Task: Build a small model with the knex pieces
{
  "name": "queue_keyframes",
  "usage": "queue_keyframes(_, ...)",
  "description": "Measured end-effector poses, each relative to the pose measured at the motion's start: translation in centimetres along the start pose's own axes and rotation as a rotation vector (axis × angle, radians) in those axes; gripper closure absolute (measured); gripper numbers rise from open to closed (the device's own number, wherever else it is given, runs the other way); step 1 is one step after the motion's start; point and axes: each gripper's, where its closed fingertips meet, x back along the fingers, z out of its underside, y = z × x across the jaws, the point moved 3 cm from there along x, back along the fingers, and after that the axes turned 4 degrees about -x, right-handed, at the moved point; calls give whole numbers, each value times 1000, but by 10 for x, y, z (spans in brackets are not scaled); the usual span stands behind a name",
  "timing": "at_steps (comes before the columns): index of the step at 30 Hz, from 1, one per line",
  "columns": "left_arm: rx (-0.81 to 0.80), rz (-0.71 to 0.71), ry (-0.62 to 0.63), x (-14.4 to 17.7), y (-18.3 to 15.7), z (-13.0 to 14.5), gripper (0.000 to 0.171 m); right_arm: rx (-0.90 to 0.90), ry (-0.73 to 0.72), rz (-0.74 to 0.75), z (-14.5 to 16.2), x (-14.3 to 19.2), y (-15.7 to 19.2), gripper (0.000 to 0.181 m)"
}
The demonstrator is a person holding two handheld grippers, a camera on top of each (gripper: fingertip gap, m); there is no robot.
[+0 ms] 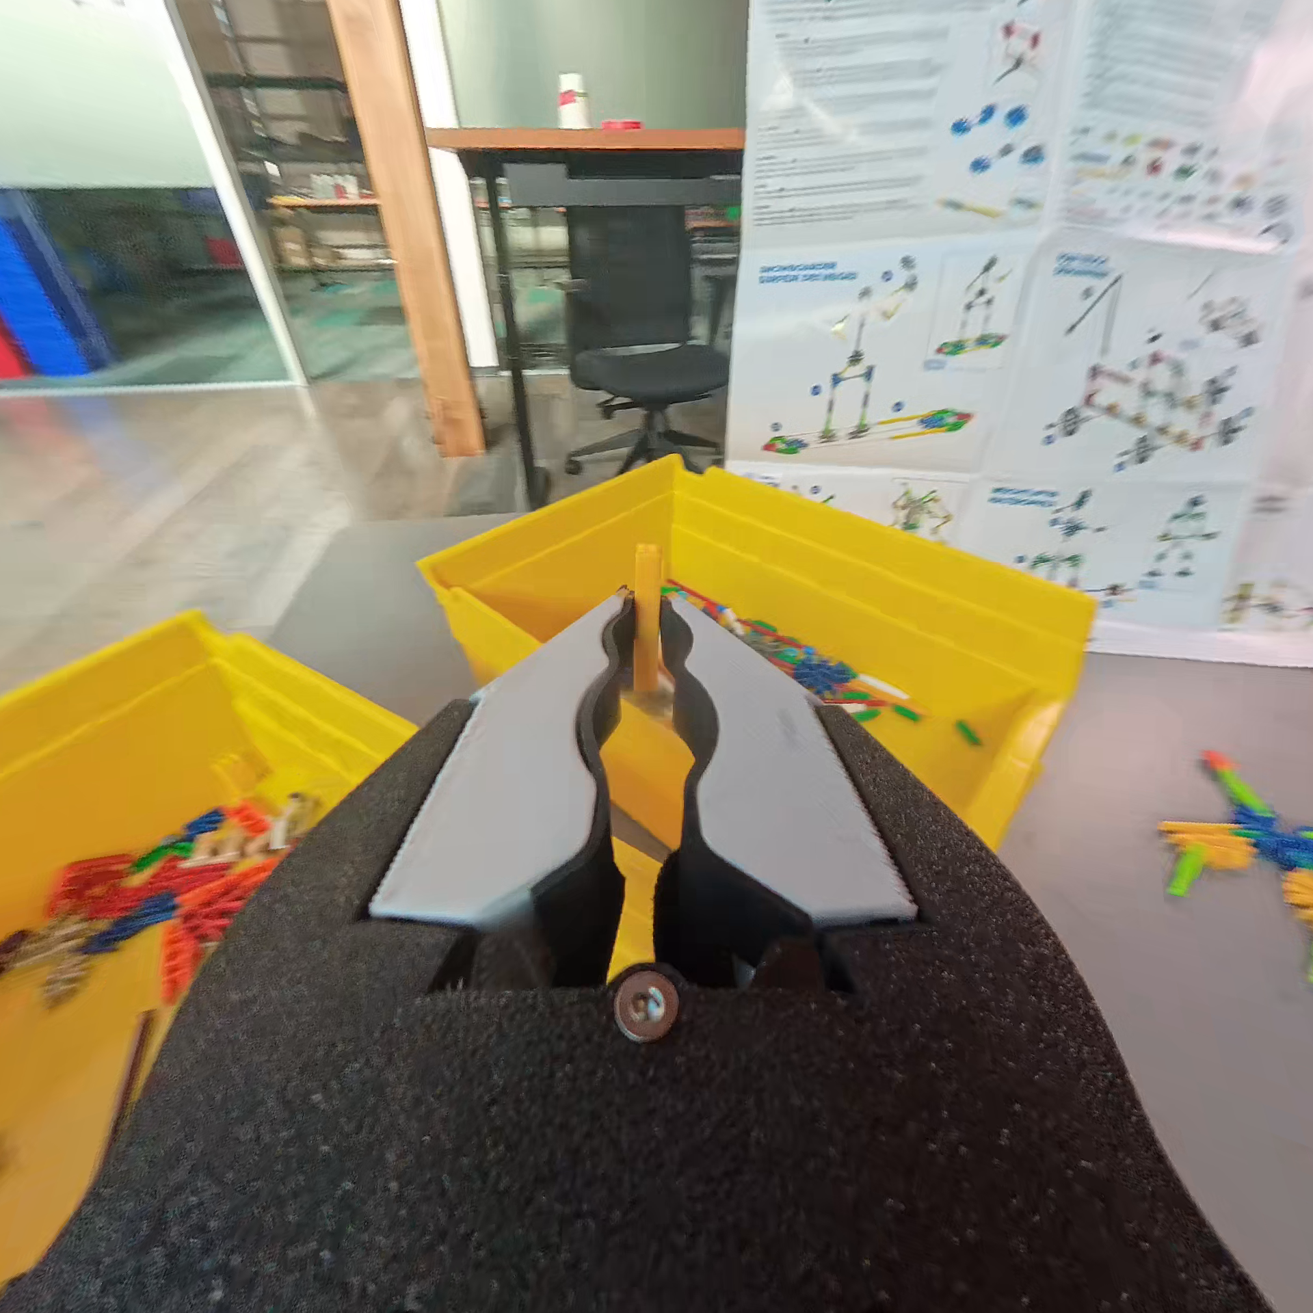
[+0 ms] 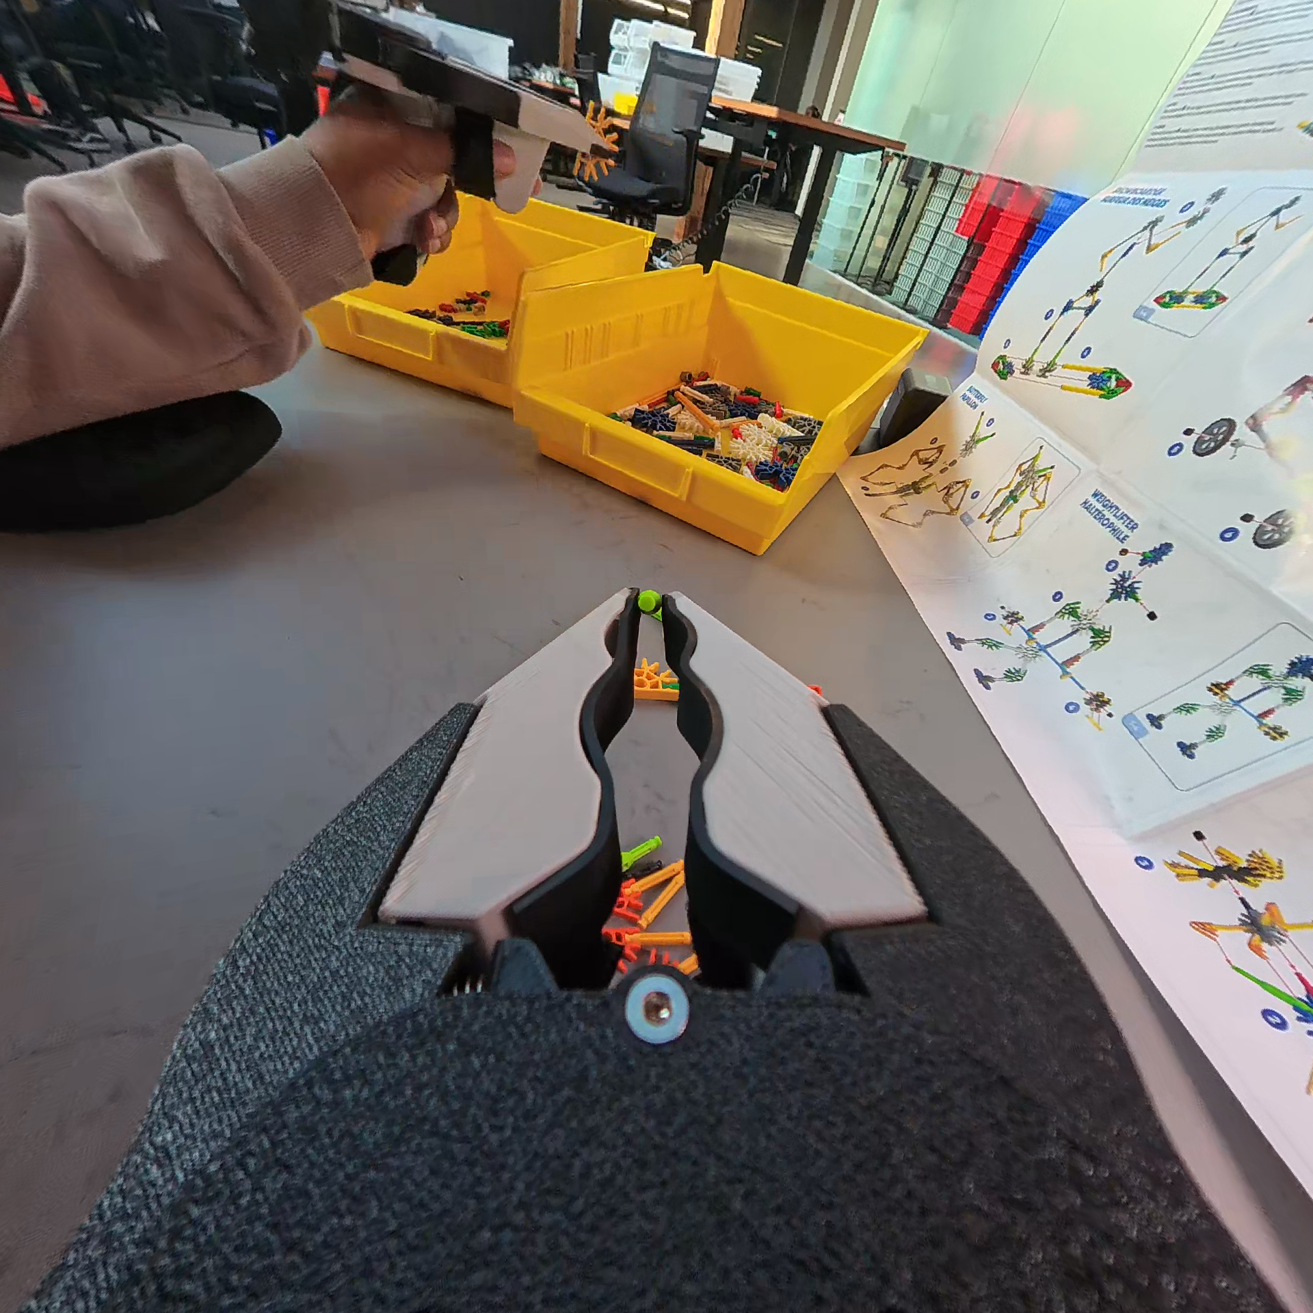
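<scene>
My left gripper (image 1: 645, 600) is pinching a yellow piece (image 1: 648, 625) above the yellow bin (image 1: 888, 568) | only my right wrist view is showing the right gripper (image 2: 648, 602) clamping a green rod (image 2: 648, 602) over the grey table (image 2: 355, 639) | instruction sheet (image 2: 1137, 568) is lying alongside.

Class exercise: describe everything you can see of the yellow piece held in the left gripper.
The yellow rod is a slim, plastic-looking construction-toy stick. It stands nearly upright, pinched between the fingertips of the left gripper, its rounded top rising above them. In the right wrist view an orange spoked connector shows at that gripper's tip. It hangs above the yellow bins.
</scene>
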Motion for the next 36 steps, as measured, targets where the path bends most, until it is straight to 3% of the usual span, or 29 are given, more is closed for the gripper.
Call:
queue_keyframes(5,618,560,-253,23,5,-13,166,-7,4,-9,1,-1,1,177)
queue_keyframes(7,697,623,-304,29,11,-14,166,-6,7,-12,2,-2,2,177)
queue_keyframes(13,688,618,-298,31,12,-14,166,-14,12,-14,4,-2,1,177)
queue_keyframes(15,653,496,-231,26,20,-7,166,-17,13,-13,4,-2,1,177)
queue_keyframes(20,246,-225,194,30,79,40,164,-41,9,-19,6,-3,-1,177)
queue_keyframes(22,159,-337,252,33,89,46,150,-63,2,-25,6,-4,-2,177)
queue_keyframes(26,132,-355,178,32,87,36,139,-84,-13,-20,5,-2,-5,177)
queue_keyframes(28,90,-294,53,31,68,14,137,-90,-25,-15,3,0,-6,177)
queue_keyframes(30,22,-143,-71,26,29,-11,137,-113,-41,-22,1,0,-7,177)
queue_keyframes(33,-120,220,-170,17,-65,-33,144,-181,-74,-52,-2,0,-6,177)
queue_keyframes(36,-180,601,-195,18,-167,-31,149,-271,-140,-84,-10,3,-8,177)
